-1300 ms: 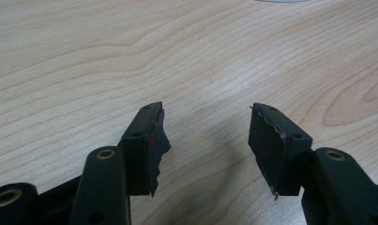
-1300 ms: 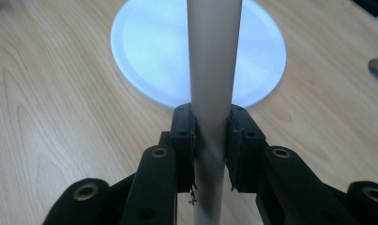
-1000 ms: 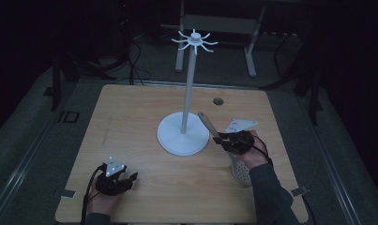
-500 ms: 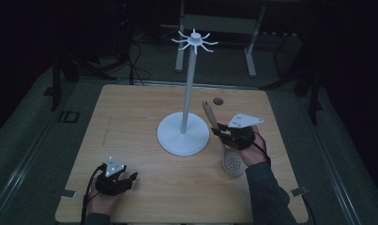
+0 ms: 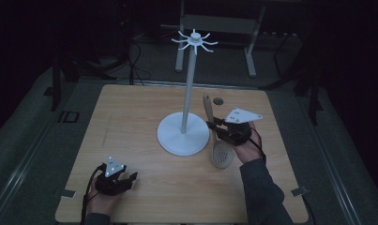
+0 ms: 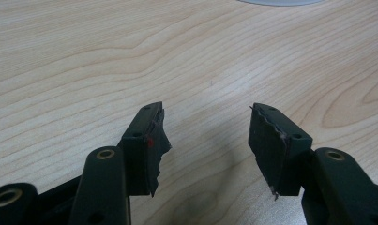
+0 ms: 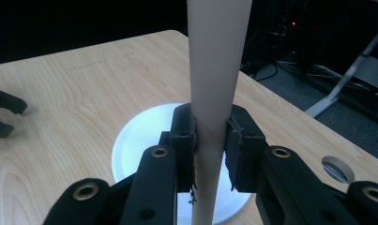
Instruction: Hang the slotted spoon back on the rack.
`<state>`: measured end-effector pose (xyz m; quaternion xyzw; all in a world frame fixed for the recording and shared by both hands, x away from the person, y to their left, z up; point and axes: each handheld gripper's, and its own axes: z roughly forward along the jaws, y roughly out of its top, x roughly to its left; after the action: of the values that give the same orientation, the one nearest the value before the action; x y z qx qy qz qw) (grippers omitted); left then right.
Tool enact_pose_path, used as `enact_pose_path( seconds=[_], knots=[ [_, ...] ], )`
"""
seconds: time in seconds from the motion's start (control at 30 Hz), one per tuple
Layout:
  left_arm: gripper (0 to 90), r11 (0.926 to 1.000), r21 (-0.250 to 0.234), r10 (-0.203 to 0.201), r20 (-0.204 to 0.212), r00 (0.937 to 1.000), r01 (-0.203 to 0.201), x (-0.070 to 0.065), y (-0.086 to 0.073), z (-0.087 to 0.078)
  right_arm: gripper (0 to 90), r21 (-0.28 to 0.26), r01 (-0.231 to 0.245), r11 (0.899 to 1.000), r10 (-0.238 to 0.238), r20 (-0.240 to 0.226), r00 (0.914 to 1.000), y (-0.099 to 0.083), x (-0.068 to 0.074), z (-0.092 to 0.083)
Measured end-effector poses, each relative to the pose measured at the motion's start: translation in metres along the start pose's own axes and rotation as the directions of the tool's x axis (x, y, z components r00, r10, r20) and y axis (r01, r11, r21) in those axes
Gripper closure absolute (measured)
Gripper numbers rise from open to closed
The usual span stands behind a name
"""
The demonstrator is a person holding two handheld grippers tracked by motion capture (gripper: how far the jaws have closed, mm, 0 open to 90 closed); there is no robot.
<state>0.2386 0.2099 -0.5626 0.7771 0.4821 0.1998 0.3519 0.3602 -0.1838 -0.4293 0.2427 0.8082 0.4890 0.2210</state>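
Spoon [image 5: 215, 129] in your right gripper [image 5: 218, 128] is clamped by its handle, both pads pressed against the pale wood in the right gripper view. It stands nearly upright just right of the white stand [image 5: 186, 103], handle end up and bowl hanging low above the table [image 5: 130, 117]. The step in hand looks like carrying the spoon to hang it on the stand. Next you will likely need to raise it much higher, since the ring of hooks [image 5: 194, 40] sits at the very top of the pole, then bring the handle end to one hook; whether the handle has a hole I cannot tell. Mind the pole as you lift. Your left gripper [image 5: 123, 180] rests low at the table's near left, its jaws apart with nothing between them. No container is on the table.
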Motion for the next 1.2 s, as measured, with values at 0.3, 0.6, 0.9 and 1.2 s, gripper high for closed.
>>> enact_pose_path(
  seconds=[0.3,0.6,0.9,1.2],
  knots=[
    [45.8,1.0000,-0.001,-0.001,0.000,1.0000,0.001,0.000,0.000,0.000,74.8,-0.019,-0.012,1.000,0.012,0.005,0.9999,0.007,0.000,0.002],
    [45.8,1.0000,-0.001,0.004,-0.001,1.0000,-0.004,0.000,0.000,0.000,74.8,-0.048,-0.026,0.999,0.027,0.022,0.9994,0.014,-0.002,0.001],
    [45.8,1.0000,-0.002,0.003,0.000,1.0000,-0.003,0.000,0.000,0.000,74.8,-0.070,-0.040,0.997,0.042,0.035,0.9985,0.020,-0.003,0.002],
    [45.8,1.0000,-0.003,0.004,-0.001,1.0000,-0.004,0.000,0.000,0.000,74.8,-0.086,-0.055,0.995,0.059,0.044,0.9973,0.026,-0.004,0.002]
  ],
)
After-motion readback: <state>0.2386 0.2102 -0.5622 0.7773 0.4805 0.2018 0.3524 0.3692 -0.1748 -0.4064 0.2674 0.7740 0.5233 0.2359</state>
